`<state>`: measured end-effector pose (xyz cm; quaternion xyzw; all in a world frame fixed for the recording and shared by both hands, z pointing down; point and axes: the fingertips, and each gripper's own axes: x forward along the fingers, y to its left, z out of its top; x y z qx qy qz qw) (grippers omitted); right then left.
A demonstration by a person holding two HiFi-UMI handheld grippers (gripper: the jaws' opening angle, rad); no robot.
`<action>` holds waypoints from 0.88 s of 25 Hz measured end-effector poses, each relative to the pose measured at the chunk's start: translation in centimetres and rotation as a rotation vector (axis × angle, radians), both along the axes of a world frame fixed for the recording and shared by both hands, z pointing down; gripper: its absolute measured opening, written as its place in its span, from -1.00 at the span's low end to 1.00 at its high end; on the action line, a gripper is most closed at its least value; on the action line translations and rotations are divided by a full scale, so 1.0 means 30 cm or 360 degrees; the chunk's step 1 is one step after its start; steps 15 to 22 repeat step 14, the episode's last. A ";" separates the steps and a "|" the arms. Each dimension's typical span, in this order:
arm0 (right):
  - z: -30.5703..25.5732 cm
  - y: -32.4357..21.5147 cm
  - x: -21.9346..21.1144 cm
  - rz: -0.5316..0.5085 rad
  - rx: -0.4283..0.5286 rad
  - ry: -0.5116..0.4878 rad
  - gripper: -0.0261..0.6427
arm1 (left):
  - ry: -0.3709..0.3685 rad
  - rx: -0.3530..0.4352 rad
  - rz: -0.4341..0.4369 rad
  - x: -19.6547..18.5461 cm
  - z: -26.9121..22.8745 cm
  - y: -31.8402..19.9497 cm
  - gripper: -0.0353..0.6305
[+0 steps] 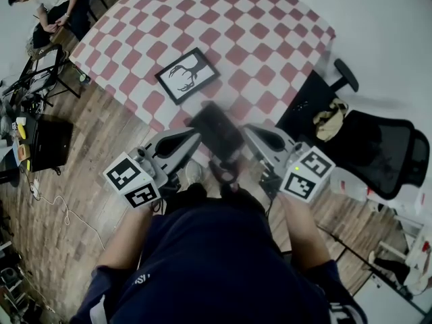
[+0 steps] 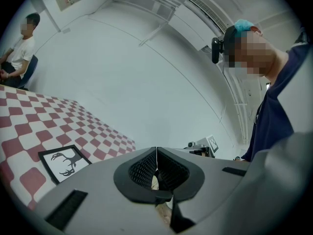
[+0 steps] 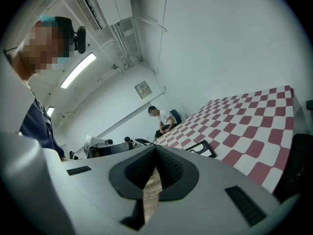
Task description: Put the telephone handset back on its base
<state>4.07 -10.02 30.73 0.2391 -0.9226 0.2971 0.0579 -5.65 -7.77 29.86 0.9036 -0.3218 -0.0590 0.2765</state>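
No telephone handset or base shows in any view. I hold both grippers close to my body, over the wooden floor and short of the table's near corner. My left gripper [image 1: 196, 133] is shut with nothing between its jaws; its tips meet in the left gripper view [image 2: 156, 153]. My right gripper [image 1: 247, 129] is also shut and empty, with its tips touching in the right gripper view [image 3: 155, 149]. Between the two gripper noses in the head view sits a dark blurred shape [image 1: 216, 131]; I cannot tell what it is.
A table with a red-and-white checked cloth [image 1: 223, 25] stands ahead, with a framed deer picture [image 1: 187, 75] lying near its front corner. A black office chair [image 1: 378, 147] is to the right. A seated person [image 1: 47, 5] and a black case [image 1: 48, 140] are to the left.
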 end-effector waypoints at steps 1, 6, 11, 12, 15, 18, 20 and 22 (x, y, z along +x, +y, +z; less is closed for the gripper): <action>0.001 0.001 -0.001 -0.0003 -0.0002 -0.0001 -0.88 | -0.0001 -0.0003 -0.0002 0.001 0.002 0.001 -0.79; 0.013 0.005 -0.002 -0.0016 -0.0007 0.0001 -0.88 | 0.0002 -0.0011 -0.0006 0.006 0.013 0.002 -0.79; 0.022 0.006 0.001 -0.0015 -0.0015 0.0004 -0.88 | 0.0004 -0.0017 -0.0009 0.007 0.022 0.003 -0.79; 0.022 0.006 0.001 -0.0015 -0.0016 0.0004 -0.88 | 0.0004 -0.0019 -0.0010 0.007 0.024 0.003 -0.79; 0.020 0.006 0.000 -0.0018 -0.0018 0.0002 -0.88 | 0.0006 -0.0022 -0.0011 0.007 0.027 0.002 -0.79; 0.020 0.006 0.000 -0.0018 -0.0018 0.0002 -0.88 | 0.0006 -0.0022 -0.0011 0.007 0.027 0.002 -0.79; 0.020 0.006 0.000 -0.0018 -0.0018 0.0002 -0.88 | 0.0006 -0.0022 -0.0011 0.007 0.027 0.002 -0.79; 0.020 0.006 0.000 -0.0018 -0.0018 0.0002 -0.88 | 0.0006 -0.0022 -0.0011 0.007 0.027 0.002 -0.79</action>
